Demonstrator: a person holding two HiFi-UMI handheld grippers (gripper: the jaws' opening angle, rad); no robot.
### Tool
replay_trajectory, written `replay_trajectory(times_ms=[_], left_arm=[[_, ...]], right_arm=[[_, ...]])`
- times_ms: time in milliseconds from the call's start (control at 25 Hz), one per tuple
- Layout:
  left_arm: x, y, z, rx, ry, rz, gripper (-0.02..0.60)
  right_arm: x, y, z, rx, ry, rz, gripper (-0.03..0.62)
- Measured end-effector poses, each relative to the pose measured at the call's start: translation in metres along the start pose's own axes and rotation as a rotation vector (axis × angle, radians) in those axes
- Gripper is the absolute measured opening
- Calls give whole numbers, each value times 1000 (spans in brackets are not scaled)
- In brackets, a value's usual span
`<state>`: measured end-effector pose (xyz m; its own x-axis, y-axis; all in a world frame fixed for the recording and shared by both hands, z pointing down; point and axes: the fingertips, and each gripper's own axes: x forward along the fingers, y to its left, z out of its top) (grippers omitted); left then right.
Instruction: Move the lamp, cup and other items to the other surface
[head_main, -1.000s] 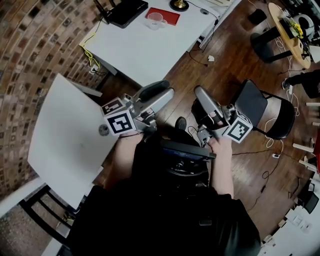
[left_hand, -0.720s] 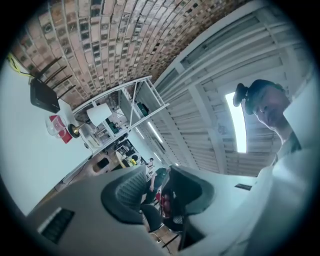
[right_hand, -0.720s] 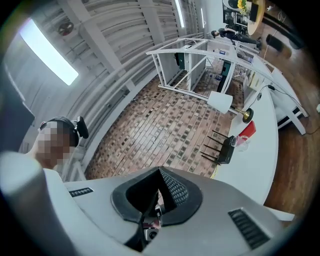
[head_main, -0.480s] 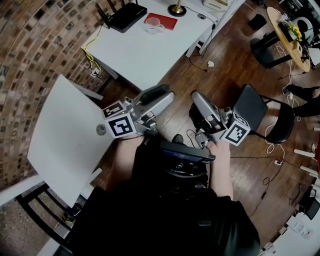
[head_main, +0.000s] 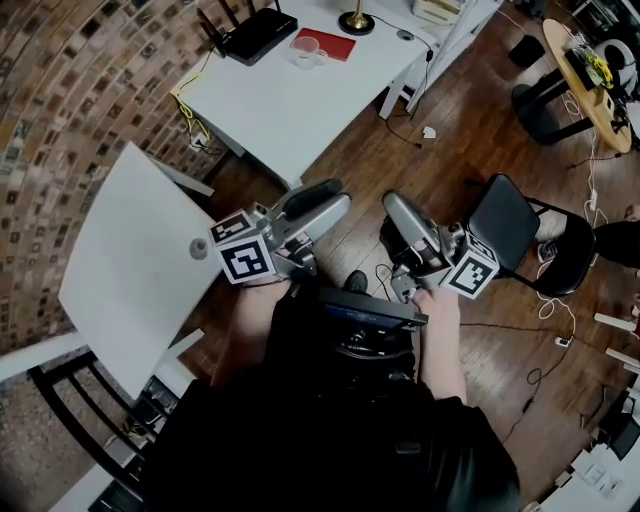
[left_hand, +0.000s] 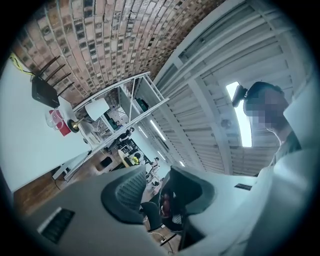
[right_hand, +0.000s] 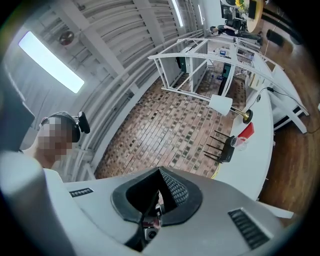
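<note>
Lamp (head_main: 355, 18), cup (head_main: 303, 50), red mat (head_main: 330, 42) and black router (head_main: 250, 33) all sit at the far end of the long white table (head_main: 290, 105) in the head view, well ahead of both grippers. Only the lamp's brass base shows there. The cup stands on the mat. A second white tabletop (head_main: 120, 290) lies to the left, probably the other surface. The left gripper (head_main: 330, 192) and right gripper (head_main: 393, 203) are held level over the wood floor, near each other, touching nothing.

From the left gripper view, the jaws stand slightly apart with only the distant room between them. The lamp's white shade (left_hand: 96, 108) rises on a thin stem beside the cup and router.

From the right gripper view, the jaws are pressed together, tips meeting, nothing in them. The same group lines the table's far end.

The lamp is likely top-light with a weighty base. The stem just above the base looks like the safest hold, not the shade, which would crush. The clear cup looks light and slippery, so pinch its wall at the rim. The thin mat may need sliding to an edge. The router is stiff, and its yellow cable (head_main: 185, 90) could snag.
</note>
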<state>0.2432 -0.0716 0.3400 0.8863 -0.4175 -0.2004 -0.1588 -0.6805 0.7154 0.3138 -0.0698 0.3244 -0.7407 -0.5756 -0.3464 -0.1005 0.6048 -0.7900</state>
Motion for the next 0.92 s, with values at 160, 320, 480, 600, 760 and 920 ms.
replay_trajectory(times_ms=[160,320,480,600,760,920], left_arm=[[6,-9,-9,5,-4,9,153],[8,-17,-18,10,-2,17,153],[10,-24,-27,13,2,21,153],[10,-26,-31,15,5,24,153],[13,-31,-36,17,11,24,153],[17,-34,-42,14,17,20,153]], right_arm=[[-9,6,1,19,10,25,15],[-19,9,-2,8,23,28,15],[-27,13,-4,23,24,41,15],[-32,13,-5,12,28,37,15],[-39,16,-3,-5,30,35,15],[-45,16,-2,-16,32,26,15]])
